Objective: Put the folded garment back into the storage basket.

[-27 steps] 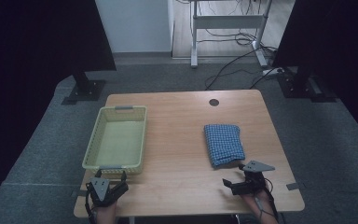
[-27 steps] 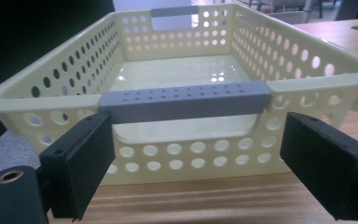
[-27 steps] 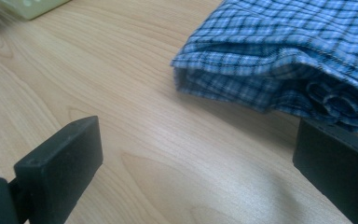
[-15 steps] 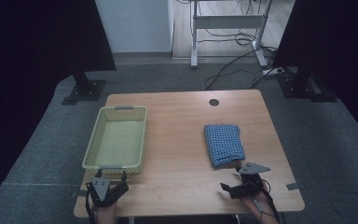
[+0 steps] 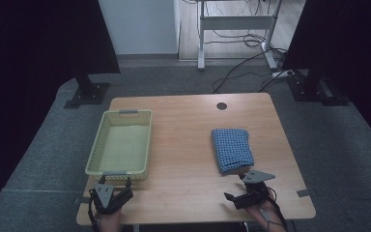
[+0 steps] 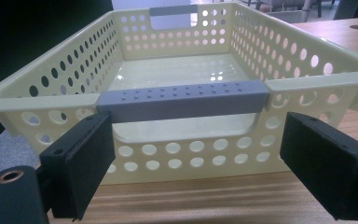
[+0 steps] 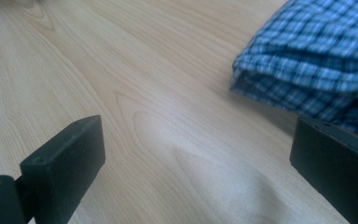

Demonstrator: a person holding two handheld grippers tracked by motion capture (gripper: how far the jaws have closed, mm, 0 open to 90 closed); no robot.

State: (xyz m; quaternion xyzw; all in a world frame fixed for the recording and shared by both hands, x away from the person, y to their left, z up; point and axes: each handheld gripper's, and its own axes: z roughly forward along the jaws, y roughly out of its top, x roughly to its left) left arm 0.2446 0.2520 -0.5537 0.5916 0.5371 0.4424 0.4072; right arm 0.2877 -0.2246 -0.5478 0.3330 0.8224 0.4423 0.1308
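A pale yellow perforated basket (image 5: 123, 145) with grey handles stands empty on the left half of the wooden table (image 5: 183, 140). A folded blue checked cloth (image 5: 232, 149) lies on the right half. My left gripper (image 5: 114, 182) is open at the near table edge, just short of the basket's near grey handle (image 6: 182, 99). In its own view the left gripper (image 6: 196, 154) frames that basket (image 6: 177, 70) end. My right gripper (image 5: 235, 187) is open near the front edge, just short of the cloth's near end. The right gripper (image 7: 196, 158) has bare wood between its jaws, and the cloth (image 7: 317, 60) lies ahead on the right.
A round cable hole (image 5: 221, 106) sits near the table's far edge. Dark screens on stands (image 5: 84, 89) flank the table on grey carpet. A desk frame with cables (image 5: 236, 29) stands beyond.
My right gripper has drawn slightly back toward the near edge and to the left, away from the cloth's end. The left gripper has stayed put.
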